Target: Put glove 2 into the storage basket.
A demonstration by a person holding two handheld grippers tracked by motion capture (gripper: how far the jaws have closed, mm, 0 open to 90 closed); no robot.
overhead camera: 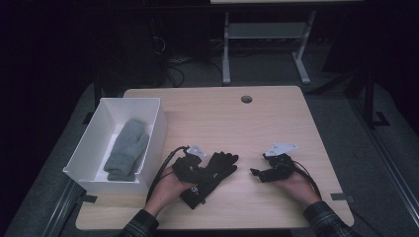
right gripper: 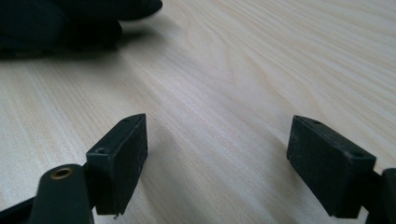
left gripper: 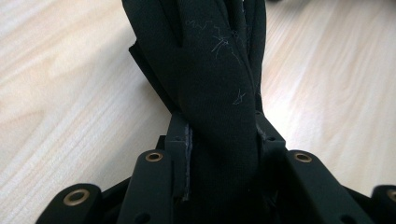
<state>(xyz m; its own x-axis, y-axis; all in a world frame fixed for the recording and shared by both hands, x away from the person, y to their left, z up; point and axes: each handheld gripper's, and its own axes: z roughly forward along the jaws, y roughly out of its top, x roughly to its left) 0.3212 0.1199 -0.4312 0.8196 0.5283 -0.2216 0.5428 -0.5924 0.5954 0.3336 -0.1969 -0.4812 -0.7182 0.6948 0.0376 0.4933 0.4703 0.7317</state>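
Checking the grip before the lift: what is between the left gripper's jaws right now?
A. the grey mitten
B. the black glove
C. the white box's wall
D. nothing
B: in the left gripper view, the black glove is pinched between the left gripper's jaws.

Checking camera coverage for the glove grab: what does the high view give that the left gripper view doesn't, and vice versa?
High view alone: the white bin with a grey mitten in it at the table's left, the right gripper resting with jaws apart, clear of the glove, and both of the person's hands. Left gripper view alone: the pads pressed against the fabric on both sides, plus lint on it. Both: the black glove lying on the wooden table, caught in the left gripper.
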